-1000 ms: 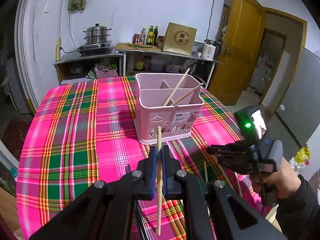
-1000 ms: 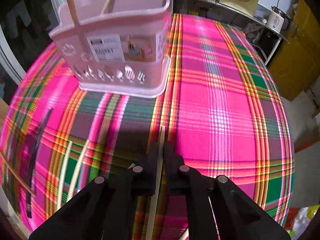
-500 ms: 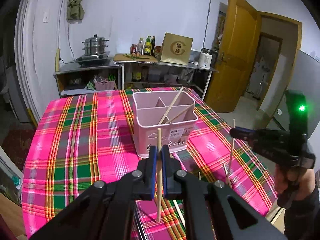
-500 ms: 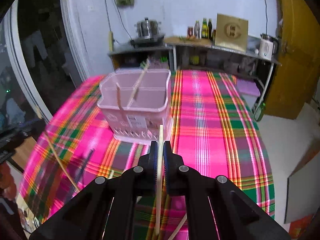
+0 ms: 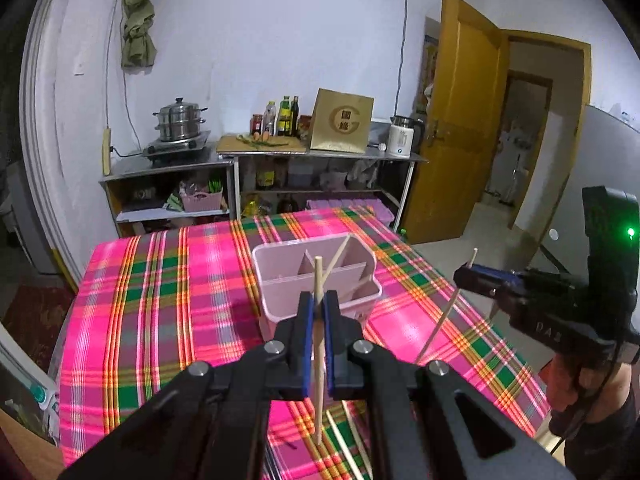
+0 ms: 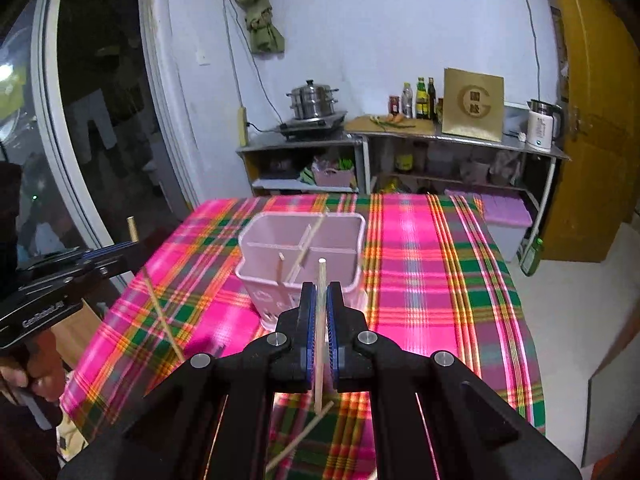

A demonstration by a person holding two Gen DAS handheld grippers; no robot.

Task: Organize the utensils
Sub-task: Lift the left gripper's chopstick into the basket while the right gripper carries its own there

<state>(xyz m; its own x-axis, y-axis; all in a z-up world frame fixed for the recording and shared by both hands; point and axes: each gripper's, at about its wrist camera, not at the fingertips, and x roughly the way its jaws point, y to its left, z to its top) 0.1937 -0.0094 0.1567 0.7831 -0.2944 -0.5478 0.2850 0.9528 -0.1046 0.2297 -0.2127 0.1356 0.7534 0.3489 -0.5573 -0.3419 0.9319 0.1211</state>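
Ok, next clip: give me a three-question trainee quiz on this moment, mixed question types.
1. True or false: each gripper is shut on a chopstick.
2. Multiple choice: the pink basket holds A) nothing, B) chopsticks, C) spoons.
3. Short answer: what still lies on the tablecloth below the grippers?

Key
1. True. The left gripper clamps a left chopstick, and the right gripper clamps a right chopstick, both roughly upright and clear of the table.
2. B. Two chopsticks lean inside its compartments.
3. Loose chopsticks, near the table's front edge.
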